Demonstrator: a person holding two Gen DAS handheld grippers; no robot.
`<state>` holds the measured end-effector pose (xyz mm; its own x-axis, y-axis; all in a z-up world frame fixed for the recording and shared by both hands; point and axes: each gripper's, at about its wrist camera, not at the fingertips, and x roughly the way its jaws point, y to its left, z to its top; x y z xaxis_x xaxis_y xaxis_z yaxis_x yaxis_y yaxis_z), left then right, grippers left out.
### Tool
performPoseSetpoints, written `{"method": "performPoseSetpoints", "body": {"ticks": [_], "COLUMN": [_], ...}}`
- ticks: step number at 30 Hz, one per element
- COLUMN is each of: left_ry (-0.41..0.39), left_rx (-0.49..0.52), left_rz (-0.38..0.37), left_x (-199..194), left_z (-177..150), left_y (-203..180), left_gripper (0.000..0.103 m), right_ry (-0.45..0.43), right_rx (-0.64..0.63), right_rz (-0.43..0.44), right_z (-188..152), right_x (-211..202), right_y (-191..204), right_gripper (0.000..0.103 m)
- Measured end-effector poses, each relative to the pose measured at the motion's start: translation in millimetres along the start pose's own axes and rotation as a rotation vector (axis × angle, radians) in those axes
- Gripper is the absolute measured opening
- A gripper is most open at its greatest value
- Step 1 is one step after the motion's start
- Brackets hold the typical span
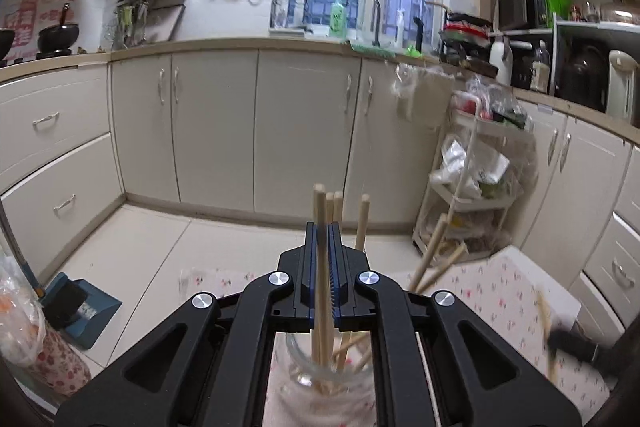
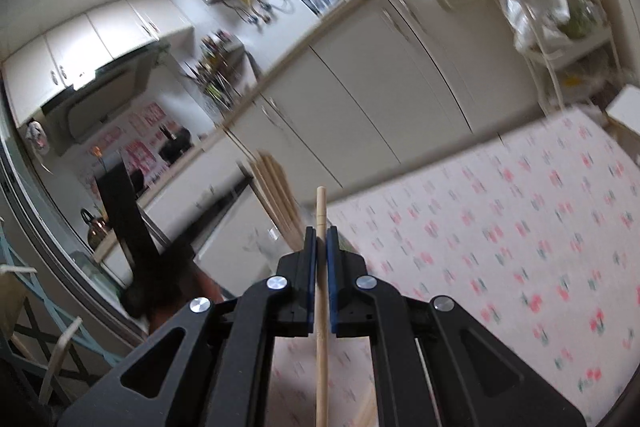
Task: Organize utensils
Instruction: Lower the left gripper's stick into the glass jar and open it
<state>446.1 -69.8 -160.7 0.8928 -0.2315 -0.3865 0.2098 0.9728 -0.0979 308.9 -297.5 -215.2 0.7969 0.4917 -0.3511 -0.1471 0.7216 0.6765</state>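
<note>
In the left wrist view my left gripper (image 1: pixel 322 227) is shut on a wooden chopstick (image 1: pixel 320 211) that stands upright in a clear glass jar (image 1: pixel 304 367) right below the fingers. Several more chopsticks (image 1: pixel 362 227) lean in the jar. In the right wrist view my right gripper (image 2: pixel 321 231) is shut on a single wooden chopstick (image 2: pixel 321 307) that runs along the fingers and pokes out past the tips. It is held above the floral tablecloth (image 2: pixel 500 247). A bundle of chopsticks (image 2: pixel 276 195) shows just left of its tips.
The floral table (image 1: pixel 500 299) stands in a kitchen with cream cabinets (image 1: pixel 304 131). A white trolley (image 1: pixel 468 187) with bags stands to the right. A blue dustpan (image 1: pixel 80 307) lies on the floor at the left. The other gripper's dark body (image 1: pixel 576 347) shows at the table's right edge.
</note>
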Motion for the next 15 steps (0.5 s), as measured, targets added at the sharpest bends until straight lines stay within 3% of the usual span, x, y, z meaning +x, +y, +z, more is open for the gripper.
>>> {"method": "performPoseSetpoints", "body": {"ticks": [2,4,6,15], "left_ry": [0.002,-0.001,-0.018,0.002], "left_rx": [-0.009,-0.024,-0.057,-0.198], "left_rz": [0.003,0.007,0.022,0.063], "left_x": [-6.4,-13.9,-25.8,-50.2], "left_z": [-4.2,-6.7,-11.3,-45.6], "left_y": [6.0,13.3,23.7,67.1], "left_gripper": [0.009,0.031,0.044,0.049], "right_ry": [-0.039,-0.088,-0.131,-0.358], "right_rx": [-0.013,-0.044,-0.071,-0.212], "right_rz": [0.022,0.039,0.056,0.034], "right_z": [10.4,20.4,27.9,62.6], "right_x": [6.8,13.7,17.8,59.0], "right_y": [11.2,25.8,38.1,89.8], "right_gripper": [0.006,0.006,0.006,0.006]}}
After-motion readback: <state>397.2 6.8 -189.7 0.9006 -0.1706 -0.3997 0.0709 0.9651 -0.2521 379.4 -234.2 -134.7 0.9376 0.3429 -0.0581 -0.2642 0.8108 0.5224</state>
